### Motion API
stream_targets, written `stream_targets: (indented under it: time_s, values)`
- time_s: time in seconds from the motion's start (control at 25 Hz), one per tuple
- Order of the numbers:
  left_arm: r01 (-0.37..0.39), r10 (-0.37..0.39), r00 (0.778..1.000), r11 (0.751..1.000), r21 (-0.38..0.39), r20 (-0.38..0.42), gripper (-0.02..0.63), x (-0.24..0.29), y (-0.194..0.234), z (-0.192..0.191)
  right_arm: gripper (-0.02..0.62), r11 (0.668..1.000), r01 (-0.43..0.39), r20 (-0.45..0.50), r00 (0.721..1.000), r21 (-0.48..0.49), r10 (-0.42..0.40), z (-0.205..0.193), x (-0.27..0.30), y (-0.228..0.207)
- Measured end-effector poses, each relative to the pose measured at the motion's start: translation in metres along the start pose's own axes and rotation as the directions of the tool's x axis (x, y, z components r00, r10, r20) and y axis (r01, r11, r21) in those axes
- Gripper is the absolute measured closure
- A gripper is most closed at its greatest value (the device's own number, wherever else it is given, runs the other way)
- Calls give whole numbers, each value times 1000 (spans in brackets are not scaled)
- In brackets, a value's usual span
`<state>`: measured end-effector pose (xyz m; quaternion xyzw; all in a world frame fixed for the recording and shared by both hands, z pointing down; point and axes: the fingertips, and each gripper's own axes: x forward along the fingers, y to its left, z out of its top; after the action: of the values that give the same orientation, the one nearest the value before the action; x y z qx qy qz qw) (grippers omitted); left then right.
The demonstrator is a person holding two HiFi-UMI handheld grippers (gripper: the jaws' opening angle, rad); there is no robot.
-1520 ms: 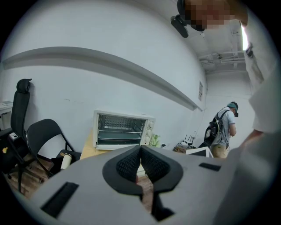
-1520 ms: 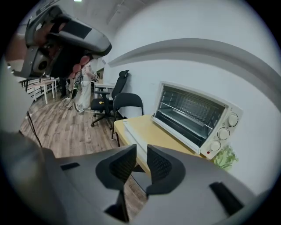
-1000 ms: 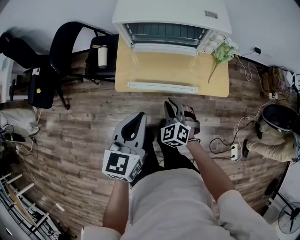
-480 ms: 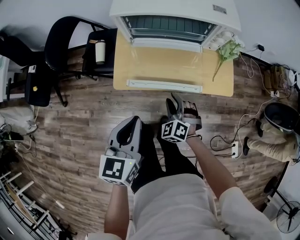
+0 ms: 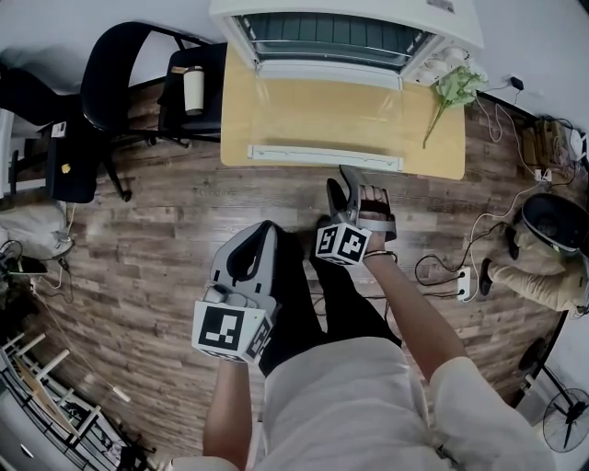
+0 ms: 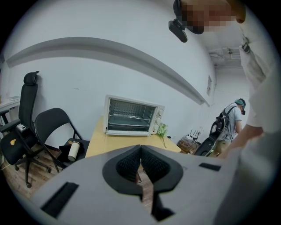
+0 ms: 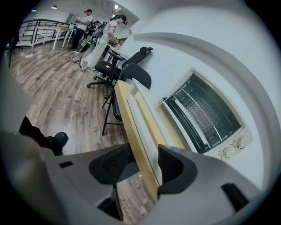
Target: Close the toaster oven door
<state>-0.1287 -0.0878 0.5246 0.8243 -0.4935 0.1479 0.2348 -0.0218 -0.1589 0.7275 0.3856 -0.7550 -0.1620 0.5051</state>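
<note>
A white toaster oven (image 5: 340, 28) stands at the back of a wooden table (image 5: 433, 147). Its glass door (image 5: 322, 110) lies flat and open, with the long white handle (image 5: 324, 156) near the table's front edge. My right gripper (image 5: 348, 181) hovers just short of that handle. It is open, its jaws have just been opening, and nothing is between them. In the right gripper view the handle (image 7: 142, 121) shows past the gap of the right gripper (image 7: 145, 162). My left gripper (image 5: 260, 232) is lower and to the left, shut and empty, and from it the oven (image 6: 131, 116) looks far off.
Black chairs (image 5: 120, 83) stand left of the table, one with a bottle (image 5: 192, 89) on its seat. A green sprig (image 5: 451, 92) lies on the table's right end. Cables and a power strip (image 5: 460, 290) lie on the wood floor beside a crouching person (image 5: 543, 267).
The right gripper's jaws have spread apart, and it has rolled a little and come closer to the table's front edge. The left gripper has sunk slightly and stays shut.
</note>
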Motion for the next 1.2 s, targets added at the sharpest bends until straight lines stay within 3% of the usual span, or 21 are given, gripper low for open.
stream_targets:
  time_s: [0.28,0.4,0.64,1.2]
  values:
    - [-21,21,999,1000,0,-31,598,2,8,-6,377,996,53,2,999,-78,-53,-1,9,2]
    - [-16,16,999,1000,0,-39,598,3,8,-9,337,994,57,-5,998,-96,-57,-4,11,6]
    - [-14,15,999,1000,12,-44,598,4,7,-9,337,991,55,-19,998,-126,-58,-12,17,6]
    - [-19,19,999,1000,15,-33,598,4,1,-1,399,987,50,-21,998,-156,-54,-11,13,0]
